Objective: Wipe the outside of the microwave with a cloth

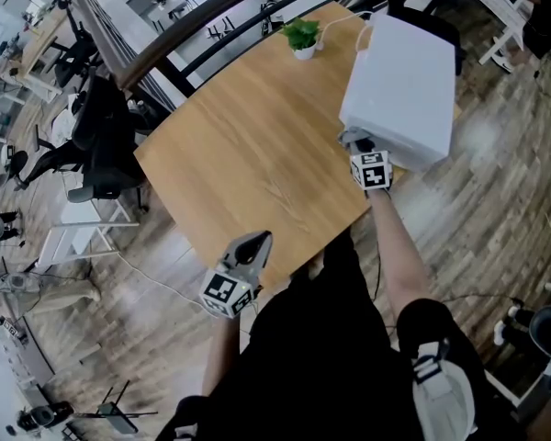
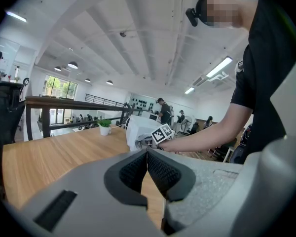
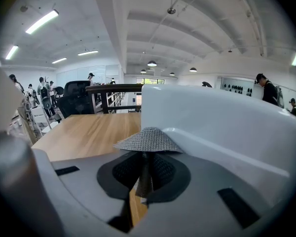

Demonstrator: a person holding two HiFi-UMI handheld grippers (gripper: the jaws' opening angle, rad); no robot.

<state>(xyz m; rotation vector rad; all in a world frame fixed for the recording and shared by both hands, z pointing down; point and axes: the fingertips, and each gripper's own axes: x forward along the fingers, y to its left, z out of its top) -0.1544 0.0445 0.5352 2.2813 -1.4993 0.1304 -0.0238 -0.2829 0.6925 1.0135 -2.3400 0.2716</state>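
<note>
Right gripper point(image 3: 147, 158), centre of the right gripper view: my jaws are closed on a pinched fold of the grey cloth point(image 3: 147, 139), whose free part fans out just past the fingertips like a small cap. The cloth reads as a knitted weave, soft, light and limp. I judge that it will drape over whatever it meets and will not slip from the ribbed pads, so a bunched fold near its middle is the right place to hold it, with the fan left free as the wiping face. The fan lies against the lower front corner of the white microwave point(image 3: 222, 115), which fills the right half of that view, and appears to touch it. The shell looks smooth, stiff and glossy. I judge the microwave heavy enough to sit firm under light wiping pressure, so it should need no hold of its own. In the head view it stands at the upper right, on the far right corner of the wooden table point(image 1: 248, 154), beside a small potted plant point(image 1: 302, 37). Left gripper point(image 1: 254, 244), lower centre of the head view at the table's near edge: jaws together, nothing between them, well apart from the microwave.
</note>
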